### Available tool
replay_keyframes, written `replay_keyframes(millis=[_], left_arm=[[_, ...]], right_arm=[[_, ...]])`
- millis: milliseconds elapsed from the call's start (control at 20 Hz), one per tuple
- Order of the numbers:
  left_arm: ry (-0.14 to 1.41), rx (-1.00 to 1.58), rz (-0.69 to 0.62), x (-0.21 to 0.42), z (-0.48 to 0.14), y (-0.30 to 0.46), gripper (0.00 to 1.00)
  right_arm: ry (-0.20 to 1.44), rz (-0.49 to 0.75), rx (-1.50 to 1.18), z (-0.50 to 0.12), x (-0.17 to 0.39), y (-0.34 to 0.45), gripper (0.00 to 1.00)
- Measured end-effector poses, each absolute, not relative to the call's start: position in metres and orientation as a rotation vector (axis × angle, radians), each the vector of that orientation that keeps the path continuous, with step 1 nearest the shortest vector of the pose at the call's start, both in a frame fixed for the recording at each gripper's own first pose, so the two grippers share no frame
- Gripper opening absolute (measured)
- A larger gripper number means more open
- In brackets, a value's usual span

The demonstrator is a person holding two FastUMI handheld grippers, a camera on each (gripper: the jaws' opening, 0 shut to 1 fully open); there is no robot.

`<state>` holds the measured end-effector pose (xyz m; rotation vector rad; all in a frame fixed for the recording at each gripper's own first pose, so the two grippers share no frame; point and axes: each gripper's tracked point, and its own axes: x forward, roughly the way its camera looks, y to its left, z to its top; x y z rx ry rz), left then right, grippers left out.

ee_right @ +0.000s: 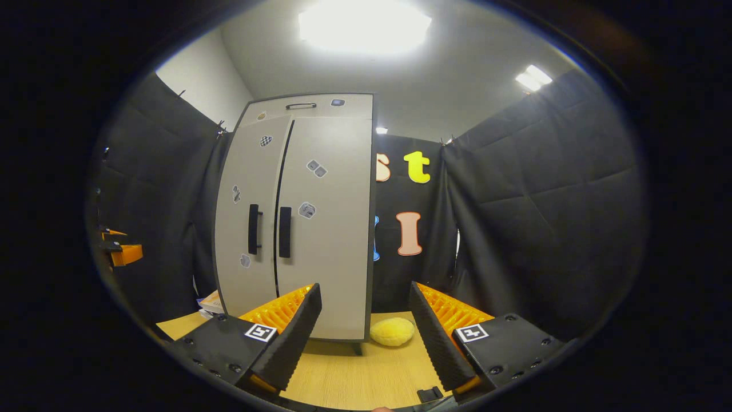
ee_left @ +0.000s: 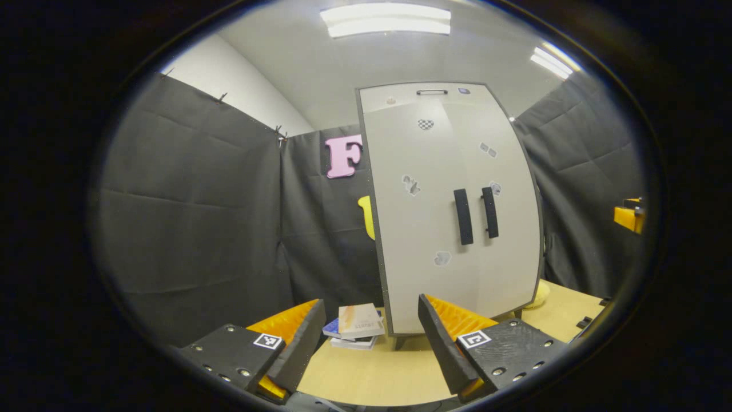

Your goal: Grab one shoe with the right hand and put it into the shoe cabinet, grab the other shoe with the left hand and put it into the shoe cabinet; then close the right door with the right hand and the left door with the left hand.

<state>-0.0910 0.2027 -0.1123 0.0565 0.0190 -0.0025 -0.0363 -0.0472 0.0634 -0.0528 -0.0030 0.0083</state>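
Left gripper [ee_left: 366, 343] and right gripper [ee_right: 366, 337] hang spread and empty before the shoe cabinet [ee_left: 452, 212], both doors shut.

Small stack of books [ee_left: 355, 327] lying flat on light wooden tabletop [ee_left: 372, 372]. Round yellow plush cushion [ee_right: 392, 331] resting on same tabletop.
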Motion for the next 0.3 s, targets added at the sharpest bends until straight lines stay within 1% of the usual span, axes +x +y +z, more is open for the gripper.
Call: replay_keyframes(millis=[150, 200, 300], left_arm=[[0.021, 0.058, -0.006, -0.0912, -0.1131, 0.2024, 1.00], [0.020, 0.059, -0.006, -0.0908, -0.1125, 0.2024, 0.95], [0.017, 0.062, -0.005, -0.0909, -0.1128, 0.2024, 0.95]], right_arm=[[0.001, 0.005, -0.055, 0.0619, -0.0352, -0.0479, 0.98], [0.000, 0.004, -0.053, 0.0619, -0.0352, -0.0479, 0.98], [-0.004, 0.004, -0.052, 0.0625, -0.0363, -0.0476, 0.98]])
